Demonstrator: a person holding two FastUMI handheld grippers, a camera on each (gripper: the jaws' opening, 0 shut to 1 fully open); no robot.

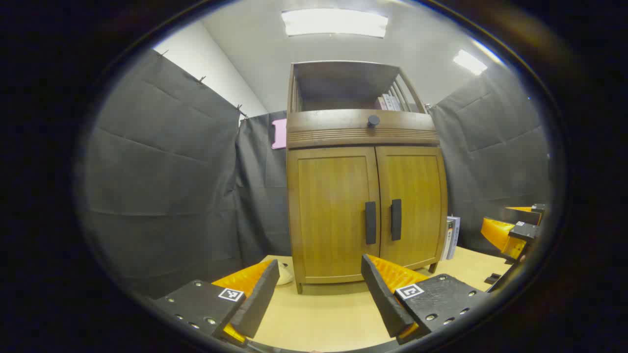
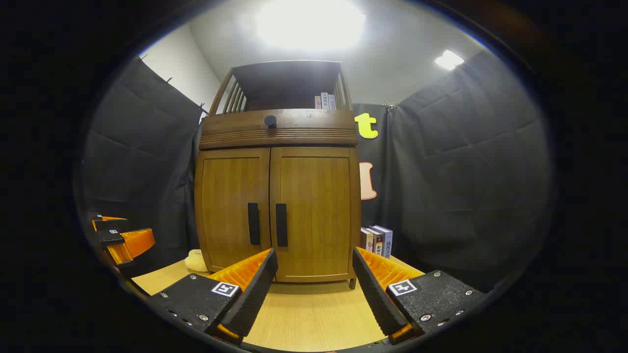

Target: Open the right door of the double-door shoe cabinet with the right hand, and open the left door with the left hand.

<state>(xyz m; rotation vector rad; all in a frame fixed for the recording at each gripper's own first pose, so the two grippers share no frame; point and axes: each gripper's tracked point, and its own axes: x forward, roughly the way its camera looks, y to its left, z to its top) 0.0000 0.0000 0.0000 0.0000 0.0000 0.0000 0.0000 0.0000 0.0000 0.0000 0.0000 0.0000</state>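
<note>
A wooden double-door shoe cabinet [image 1: 365, 196] [image 2: 277, 206] stands on a light wood table, both doors closed. Each door has a dark vertical handle: the left door handle [image 1: 370, 222] [image 2: 253, 223] and the right door handle [image 1: 396, 219] [image 2: 281, 225] sit side by side at the middle seam. My left gripper [image 1: 319, 282] is open, some way in front of the cabinet's lower left. My right gripper [image 2: 314, 274] is open too, in front of the right door's base. Nothing lies between either pair of fingers. The right gripper [image 1: 515, 230] shows at the right edge of the left gripper view, the left gripper [image 2: 117, 238] at the left edge of the right gripper view.
A round dark knob [image 1: 373, 120] [image 2: 270, 120] sits on the drawer band above the doors. Books [image 2: 377, 241] [image 1: 451, 237] stand to the cabinet's right on the table [image 2: 304, 309]. A pale soft object [image 2: 196, 261] lies at its left foot. Black cloth walls close in all sides.
</note>
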